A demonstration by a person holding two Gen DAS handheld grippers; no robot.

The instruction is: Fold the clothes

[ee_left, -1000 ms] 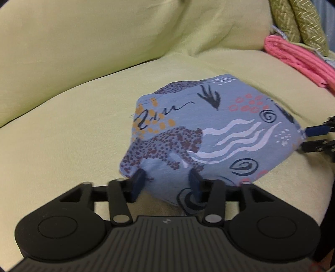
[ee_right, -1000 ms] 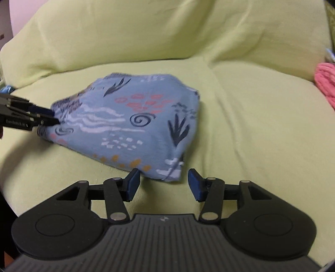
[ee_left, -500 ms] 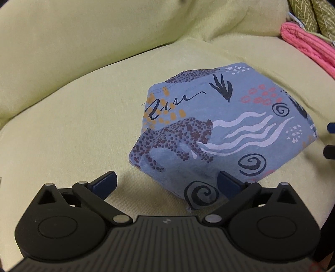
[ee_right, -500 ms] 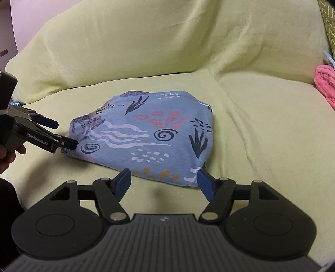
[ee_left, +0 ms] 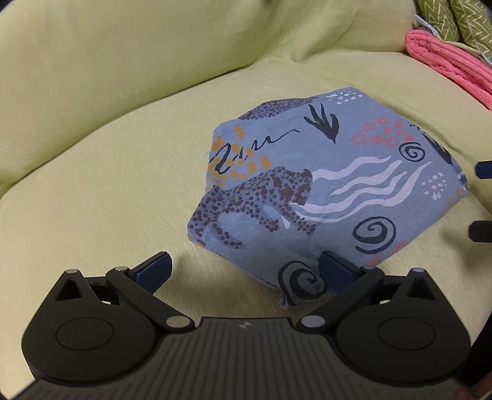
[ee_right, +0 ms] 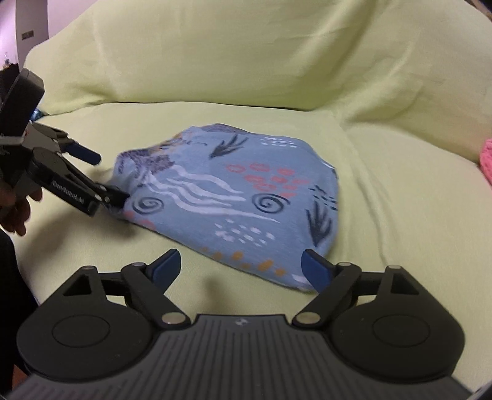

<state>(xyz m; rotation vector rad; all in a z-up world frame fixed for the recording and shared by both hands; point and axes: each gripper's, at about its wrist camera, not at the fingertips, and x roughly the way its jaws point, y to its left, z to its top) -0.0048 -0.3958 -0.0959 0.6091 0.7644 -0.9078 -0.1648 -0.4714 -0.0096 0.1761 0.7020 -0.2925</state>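
Observation:
A folded blue garment (ee_left: 323,190) printed with leopards, swirls and white waves lies on the yellow-green sofa seat (ee_left: 107,184). My left gripper (ee_left: 244,270) is open at the garment's near corner, and the cloth lies loose between its blue fingers. In the right wrist view the same garment (ee_right: 240,203) sits mid-seat. My right gripper (ee_right: 241,267) is open at its near edge, holding nothing. The left gripper (ee_right: 106,177) shows there at the left, held by a hand (ee_right: 15,209), with its lower finger at the garment's corner.
A pink folded cloth (ee_left: 446,67) lies at the far right of the seat, with green patterned fabric (ee_left: 455,21) behind it. The sofa backrest (ee_right: 246,55) rises behind the garment. Bare seat cushion (ee_right: 399,215) stretches to the right.
Both grippers have gone from nearly shut at the garment's corners to wide open. Both have drawn back a little, and the garment rests folded on the seat.

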